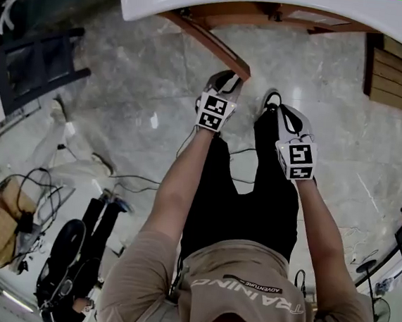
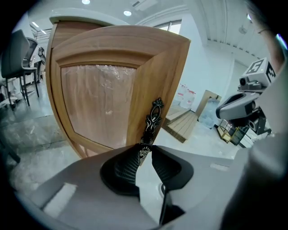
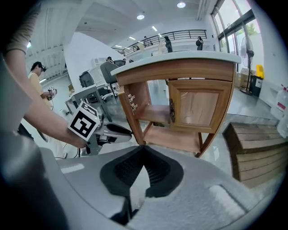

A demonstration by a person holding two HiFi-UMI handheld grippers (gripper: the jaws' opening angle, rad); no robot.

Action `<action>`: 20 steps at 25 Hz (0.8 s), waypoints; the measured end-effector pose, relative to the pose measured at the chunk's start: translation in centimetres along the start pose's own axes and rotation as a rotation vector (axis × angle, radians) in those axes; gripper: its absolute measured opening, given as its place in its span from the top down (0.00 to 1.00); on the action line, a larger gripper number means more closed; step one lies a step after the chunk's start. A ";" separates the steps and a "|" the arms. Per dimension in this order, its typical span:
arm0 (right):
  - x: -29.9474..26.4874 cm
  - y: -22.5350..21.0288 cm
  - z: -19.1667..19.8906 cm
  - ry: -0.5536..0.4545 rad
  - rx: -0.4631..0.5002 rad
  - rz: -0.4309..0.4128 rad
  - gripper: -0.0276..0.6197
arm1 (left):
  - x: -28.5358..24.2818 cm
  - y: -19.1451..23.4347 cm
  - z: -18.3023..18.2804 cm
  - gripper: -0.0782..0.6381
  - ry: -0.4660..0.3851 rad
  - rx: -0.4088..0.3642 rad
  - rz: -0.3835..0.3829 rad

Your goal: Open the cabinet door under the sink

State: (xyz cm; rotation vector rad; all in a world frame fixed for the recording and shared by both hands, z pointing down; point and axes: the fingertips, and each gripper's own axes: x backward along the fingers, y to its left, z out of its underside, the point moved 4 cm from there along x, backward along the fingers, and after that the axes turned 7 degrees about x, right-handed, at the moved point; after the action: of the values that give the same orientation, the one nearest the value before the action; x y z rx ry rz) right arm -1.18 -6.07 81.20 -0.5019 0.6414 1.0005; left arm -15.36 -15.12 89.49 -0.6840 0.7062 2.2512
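Standing under a white sink top (image 1: 272,4), the wooden cabinet (image 3: 180,72) showed bare shelves in its left half, with its right door (image 3: 198,108) shut. The left cabinet door (image 2: 99,99) stood wide open, angled out from the cabinet front toward the person. An ornate dark metal handle (image 2: 153,119) ran upright along that door's free edge. The left gripper (image 2: 145,150) had its jaws pinched on the handle's lower end. The right gripper (image 3: 143,150) hung in front of the cabinet, apart from it, jaws pressed together on nothing.
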 end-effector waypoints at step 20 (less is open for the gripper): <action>0.7 11.1 2.5 0.006 -0.098 0.128 0.95 | 9.2 5.6 6.9 0.78 0.083 -0.100 0.100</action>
State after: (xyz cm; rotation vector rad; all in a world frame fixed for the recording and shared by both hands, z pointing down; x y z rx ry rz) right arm -10.04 1.03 81.45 -0.5554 0.6382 1.1561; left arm -27.12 -10.16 90.27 -0.8109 0.6854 2.3735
